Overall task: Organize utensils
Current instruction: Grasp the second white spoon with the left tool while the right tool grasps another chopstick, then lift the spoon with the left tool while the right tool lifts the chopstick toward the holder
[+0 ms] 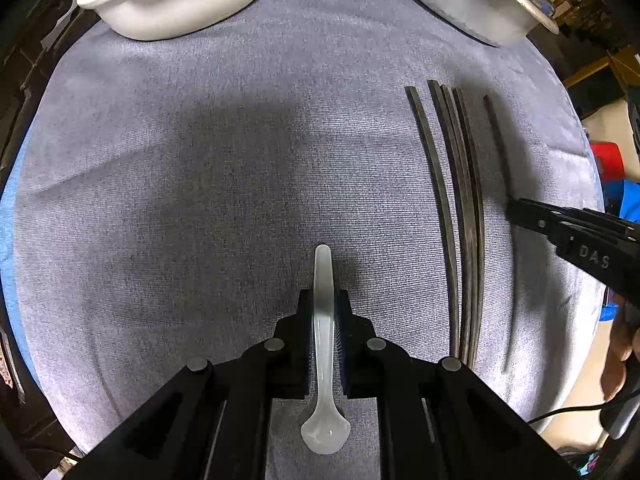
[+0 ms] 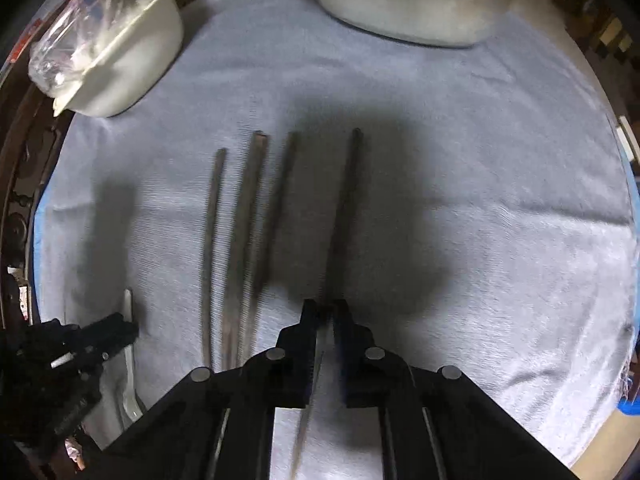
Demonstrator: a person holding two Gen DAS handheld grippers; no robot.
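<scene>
Blur softens much of the right wrist view, so the dark chopsticks (image 2: 256,216) lying on the grey-blue cloth (image 2: 480,200) smear into streaks there and their near ends vanish behind the gripper body. The right gripper (image 2: 327,312) has its jaws clenched on a single chopstick (image 2: 347,208), whose far length runs up the cloth while its thin near end passes between the fingers and is cut off at the bottom edge. From the left wrist view that same gripper (image 1: 514,210) shows only as a dark tip entering from the right edge, and the single chopstick (image 1: 496,140) is a faint line half lost in shadow beside it; here the loose chopsticks (image 1: 460,216) read sharply as four curved sticks side by side. The left gripper (image 1: 325,300) has its jaws clamped on the handle of a translucent white spoon (image 1: 324,360), bowl toward the camera, handle tip resting over the cloth. In the right wrist view the left gripper (image 2: 116,332) sits low at the left, and only slivers of the spoon (image 2: 129,360) show past it. A white dish (image 1: 180,4) and a metal bowl (image 1: 472,0) stand at the far edge of the cloth, both cut off by the frame; crumpled clear plastic (image 2: 76,36) in the dish is plain only from the right wrist.
</scene>
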